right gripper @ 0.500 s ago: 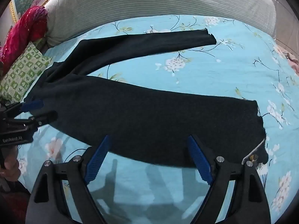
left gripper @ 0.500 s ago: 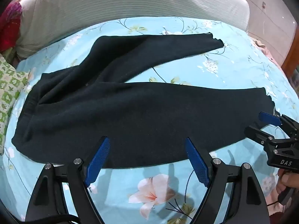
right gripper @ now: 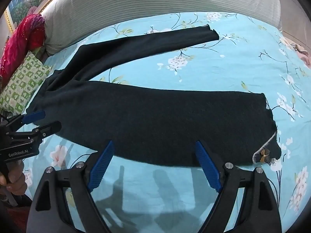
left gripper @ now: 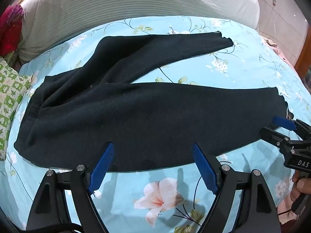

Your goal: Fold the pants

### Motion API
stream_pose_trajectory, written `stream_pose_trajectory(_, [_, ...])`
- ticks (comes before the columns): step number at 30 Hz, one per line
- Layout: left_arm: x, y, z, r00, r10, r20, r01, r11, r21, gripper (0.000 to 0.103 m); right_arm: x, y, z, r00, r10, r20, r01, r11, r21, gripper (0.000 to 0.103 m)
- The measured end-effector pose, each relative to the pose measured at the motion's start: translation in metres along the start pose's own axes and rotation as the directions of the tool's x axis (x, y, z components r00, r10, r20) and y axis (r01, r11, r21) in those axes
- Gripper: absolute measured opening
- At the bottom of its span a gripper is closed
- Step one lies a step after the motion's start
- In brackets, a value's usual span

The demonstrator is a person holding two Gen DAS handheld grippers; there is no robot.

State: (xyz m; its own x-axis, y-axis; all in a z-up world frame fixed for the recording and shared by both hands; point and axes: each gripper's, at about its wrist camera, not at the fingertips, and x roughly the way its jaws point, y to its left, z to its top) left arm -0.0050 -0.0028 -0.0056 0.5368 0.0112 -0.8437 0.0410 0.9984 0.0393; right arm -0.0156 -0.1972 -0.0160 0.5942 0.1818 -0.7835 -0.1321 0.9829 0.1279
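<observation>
Dark pants point(left gripper: 147, 116) lie spread flat on the blue floral bed sheet point(left gripper: 243, 68), waistband to the left, the two legs splayed apart to the right. They also show in the right wrist view point(right gripper: 165, 120). My left gripper point(left gripper: 153, 165) is open and empty, hovering over the near edge of the near leg. My right gripper point(right gripper: 155, 165) is open and empty, over the near edge of the same leg closer to its cuff. Each gripper shows at the edge of the other's view: the right gripper point(left gripper: 279, 128) and the left gripper point(right gripper: 40, 121).
A large grey striped pillow or bolster point(left gripper: 136, 5) lies along the back of the bed. A green patterned cushion point(right gripper: 23, 83) and red cloth point(right gripper: 25, 36) lie at the left. A wooden bed edge point(left gripper: 303, 56) stands at the right.
Both grippers have crept slightly forward toward the pants' near edge. The pants have not moved.
</observation>
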Motion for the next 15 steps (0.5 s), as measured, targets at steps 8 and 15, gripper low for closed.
stream_pose_trajectory(8, [0.0026,0.0047,-0.0012,1.000,0.001,-0.008,-0.001,1.000,-0.006,0.083,0.0026,0.0008,0.0018,1.000,0.007,-0.013,-0.007,1.000,0.010,0.085])
stream_pose_trajectory(15, [0.0031,0.0079,-0.0013,1.000,0.003,-0.005,-0.003,1.000,-0.009,0.083,0.0051,0.0018,0.0024,1.000,0.009,-0.014,-0.009,1.000,0.018,0.085])
